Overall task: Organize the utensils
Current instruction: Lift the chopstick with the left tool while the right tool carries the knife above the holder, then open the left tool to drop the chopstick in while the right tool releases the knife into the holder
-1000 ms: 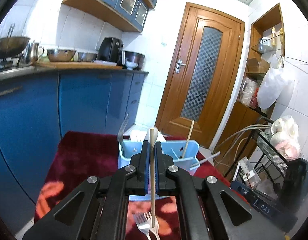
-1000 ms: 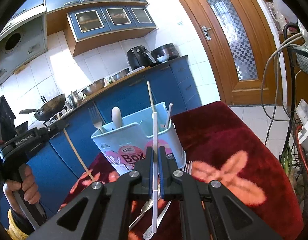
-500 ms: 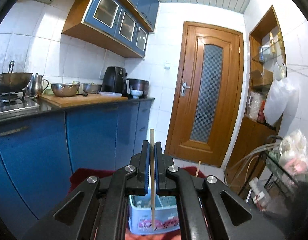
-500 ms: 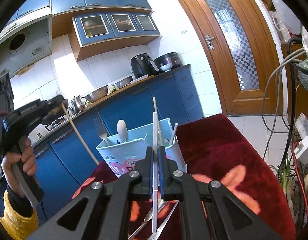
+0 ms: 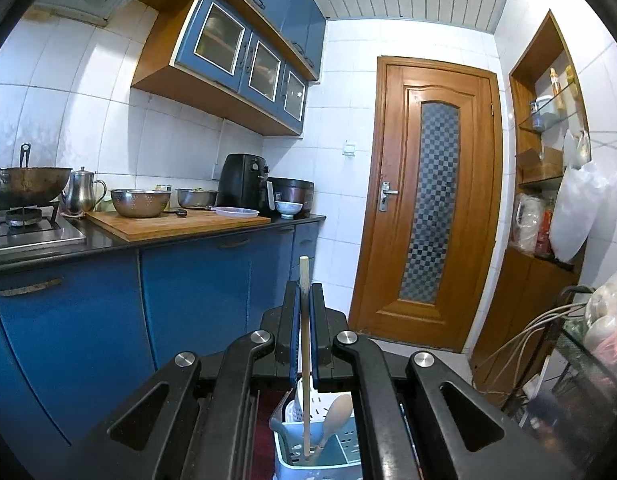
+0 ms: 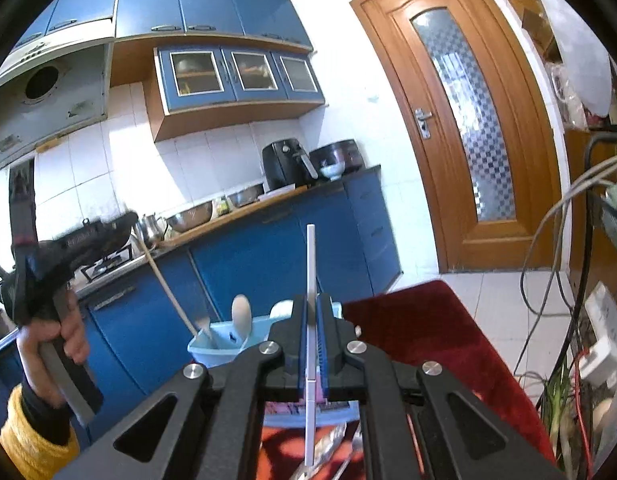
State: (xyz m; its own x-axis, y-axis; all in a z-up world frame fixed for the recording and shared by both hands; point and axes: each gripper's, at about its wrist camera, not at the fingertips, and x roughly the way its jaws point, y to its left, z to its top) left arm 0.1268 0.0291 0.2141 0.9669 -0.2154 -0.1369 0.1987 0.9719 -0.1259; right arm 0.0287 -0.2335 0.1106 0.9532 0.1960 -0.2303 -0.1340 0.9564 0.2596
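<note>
Right wrist: no legible writing

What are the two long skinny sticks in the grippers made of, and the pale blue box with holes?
The tan chopstick in the left gripper looks like bare wood or bamboo: matte, pale brown, faintly grained. The white chopstick in the right gripper looks like plastic: smooth, even white, square-edged, though that is a guess. The pale blue utensil box looks like moulded plastic, with slotted walls and a slight sheen.

The chopstick point(image 5: 304, 360) is pale wood. The holder point(image 6: 224, 340) is smooth blue plastic. The cloth point(image 6: 420, 332) is soft and red. The bowl point(image 5: 140, 202) is shiny metal.
</note>
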